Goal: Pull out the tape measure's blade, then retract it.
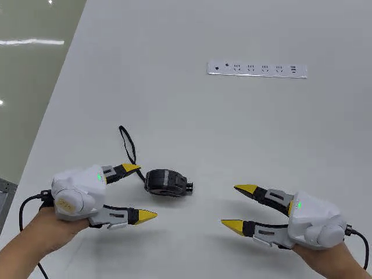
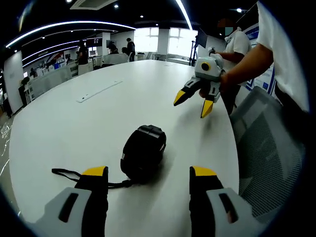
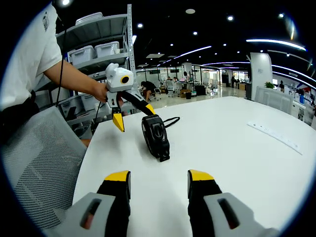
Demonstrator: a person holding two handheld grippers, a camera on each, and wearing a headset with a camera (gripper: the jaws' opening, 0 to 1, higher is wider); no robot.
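A black tape measure [image 1: 167, 182] lies on the white table [image 1: 192, 116] between two pairs of yellow-tipped tongs, both spread wide and holding nothing. The left tongs [image 1: 138, 192] sit just beside the case, which lies directly ahead of their gap in the left gripper view, close to the tips but apart from them. The right tongs [image 1: 238, 206] rest farther off across a bare stretch of table, their tips aimed back toward the case. The case's long axis runs roughly along the line from one pair to the other: its blade tab [image 1: 189, 187] faces the right tongs, while its wrist strap [image 1: 128, 142] trails away behind the left tongs. That layout suggests the nearer left pair closing on the case while the right pair comes in for the tab. A power strip [image 1: 257, 69] lies well apart at the far side.
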